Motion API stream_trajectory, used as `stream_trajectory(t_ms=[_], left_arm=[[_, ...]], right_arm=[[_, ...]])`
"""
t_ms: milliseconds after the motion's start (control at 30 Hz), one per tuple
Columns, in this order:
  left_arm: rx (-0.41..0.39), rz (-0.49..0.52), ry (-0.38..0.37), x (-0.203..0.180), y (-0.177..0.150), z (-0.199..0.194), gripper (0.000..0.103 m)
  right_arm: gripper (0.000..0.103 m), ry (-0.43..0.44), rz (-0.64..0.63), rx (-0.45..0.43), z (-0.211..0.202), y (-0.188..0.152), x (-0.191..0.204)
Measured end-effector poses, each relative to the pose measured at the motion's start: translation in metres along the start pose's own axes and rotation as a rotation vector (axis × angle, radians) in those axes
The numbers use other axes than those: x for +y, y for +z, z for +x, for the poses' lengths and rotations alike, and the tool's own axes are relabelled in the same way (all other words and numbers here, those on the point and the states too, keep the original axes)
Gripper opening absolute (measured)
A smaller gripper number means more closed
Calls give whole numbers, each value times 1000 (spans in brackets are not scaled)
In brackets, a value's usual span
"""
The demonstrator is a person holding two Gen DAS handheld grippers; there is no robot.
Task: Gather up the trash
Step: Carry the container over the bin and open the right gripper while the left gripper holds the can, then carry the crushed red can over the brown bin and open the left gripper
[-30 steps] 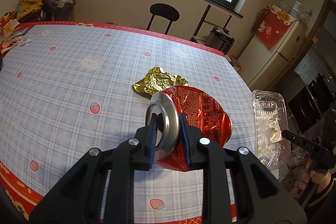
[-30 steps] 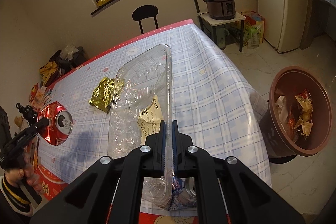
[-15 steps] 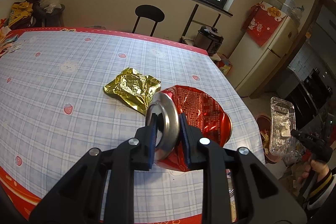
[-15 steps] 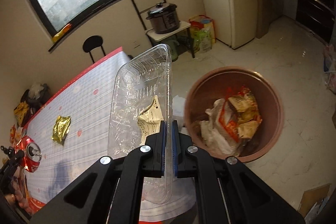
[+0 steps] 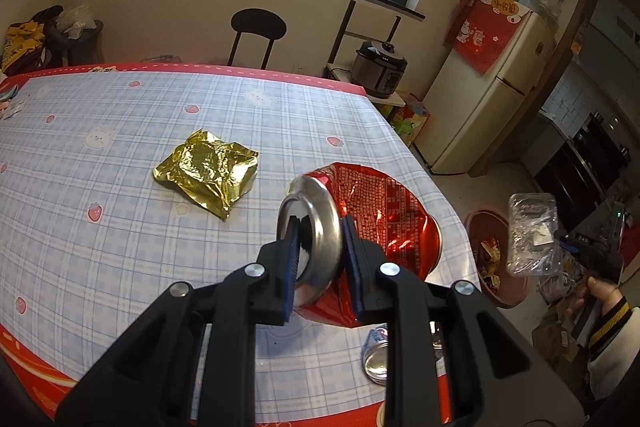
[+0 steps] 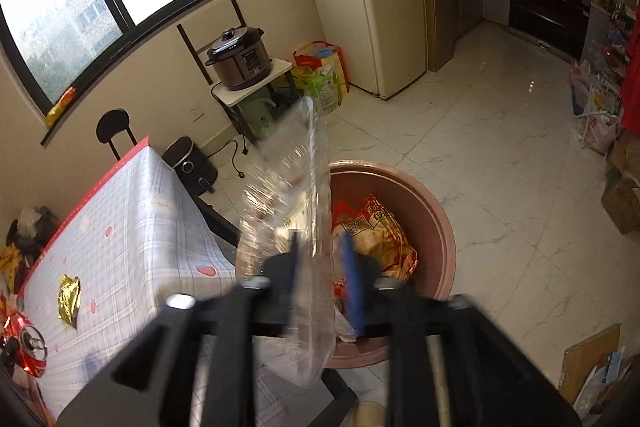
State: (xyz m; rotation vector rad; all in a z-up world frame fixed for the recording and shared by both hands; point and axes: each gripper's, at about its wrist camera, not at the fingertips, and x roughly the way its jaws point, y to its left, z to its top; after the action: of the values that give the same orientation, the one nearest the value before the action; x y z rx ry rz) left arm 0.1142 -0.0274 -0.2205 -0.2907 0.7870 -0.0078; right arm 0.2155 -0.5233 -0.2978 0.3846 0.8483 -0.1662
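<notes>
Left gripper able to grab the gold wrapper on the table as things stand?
Probably not yet. The left gripper is shut on the crushed red can, so its jaws are full. The gold wrapper lies flat on the table with nothing over it; once the can is dropped, the path looks free.

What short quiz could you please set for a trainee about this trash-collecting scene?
1. True or false: the left tool is clamped on a crushed red can.
2. Which item lies on the table? A: gold wrapper. B: spoon. C: plate.
3. Over what does the clear plastic tray hang?

Key
1. True.
2. A.
3. The brown bin, which already holds trash. The right tool has just been opening its jaws, and the tray is between them.
</notes>
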Motion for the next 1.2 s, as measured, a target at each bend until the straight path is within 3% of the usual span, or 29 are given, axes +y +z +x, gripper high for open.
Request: stream_trajectory(t_ms=[133, 267, 467, 567, 933, 1200], left_arm=[[1, 21, -21, -20, 0, 4, 24], [5, 47, -54, -42, 2, 11, 24], [19, 114, -131, -83, 10, 29, 24], [23, 165, -180, -112, 17, 39, 24], [59, 391, -328, -227, 25, 68, 24], [99, 472, -413, -301, 27, 93, 24]], right_arm=[[68, 21, -21, -30, -13, 4, -1], [98, 23, -50, -54, -35, 6, 3], [98, -61, -142, -98, -74, 10, 18], [98, -104, -176, -71, -88, 11, 25], [98, -136, -175, -6, -118, -3, 16], [98, -152, -157, 4, -125, -7, 0]])
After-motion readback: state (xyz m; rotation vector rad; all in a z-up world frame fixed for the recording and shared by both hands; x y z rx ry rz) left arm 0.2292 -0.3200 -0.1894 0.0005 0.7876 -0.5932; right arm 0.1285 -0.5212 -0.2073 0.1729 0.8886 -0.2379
